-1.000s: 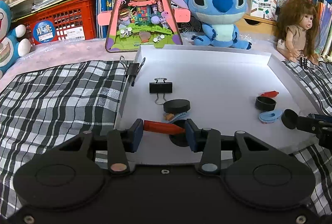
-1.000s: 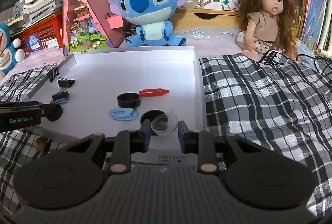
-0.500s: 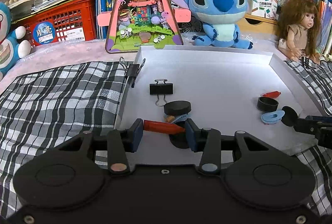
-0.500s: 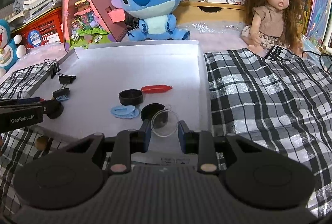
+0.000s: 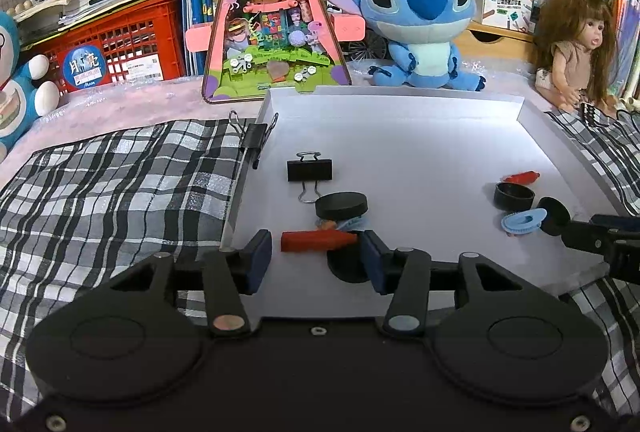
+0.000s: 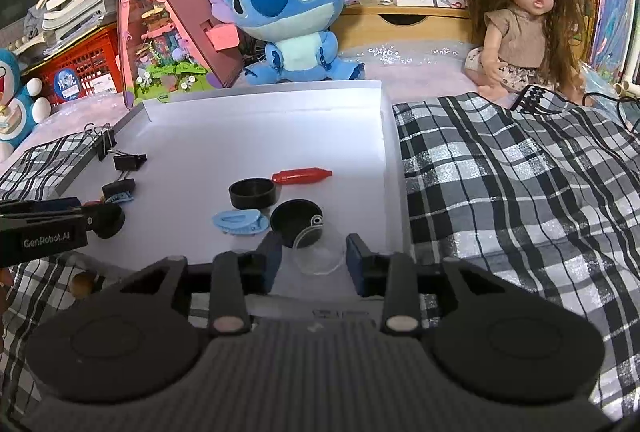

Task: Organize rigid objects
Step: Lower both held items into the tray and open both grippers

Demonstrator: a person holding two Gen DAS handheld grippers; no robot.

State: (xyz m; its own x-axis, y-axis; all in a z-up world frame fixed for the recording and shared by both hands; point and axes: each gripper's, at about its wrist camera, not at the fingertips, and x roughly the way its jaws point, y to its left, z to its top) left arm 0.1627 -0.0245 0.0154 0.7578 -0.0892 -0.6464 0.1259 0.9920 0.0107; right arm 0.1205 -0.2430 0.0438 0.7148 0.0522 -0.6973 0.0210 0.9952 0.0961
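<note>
Lying between the just-widened left gripper (image 5: 316,256) pads, a red stick (image 5: 316,241) is sitting at the tray's (image 5: 420,152) near edge, left pad clear of it. The right gripper (image 6: 314,258), just opened, is flanking a clear disc (image 6: 320,257) at that edge beside a black cup (image 6: 296,222), touching neither.

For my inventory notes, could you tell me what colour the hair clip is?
Light blue; the hair clip shows best in the right wrist view.

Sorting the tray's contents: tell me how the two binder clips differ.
One binder clip is clamped upright on the tray wall's left rim; the other clip lies loose on the tray floor. The rim clip's handles splay upward; the loose one's lie flat. Both are black with wire handles.
</note>
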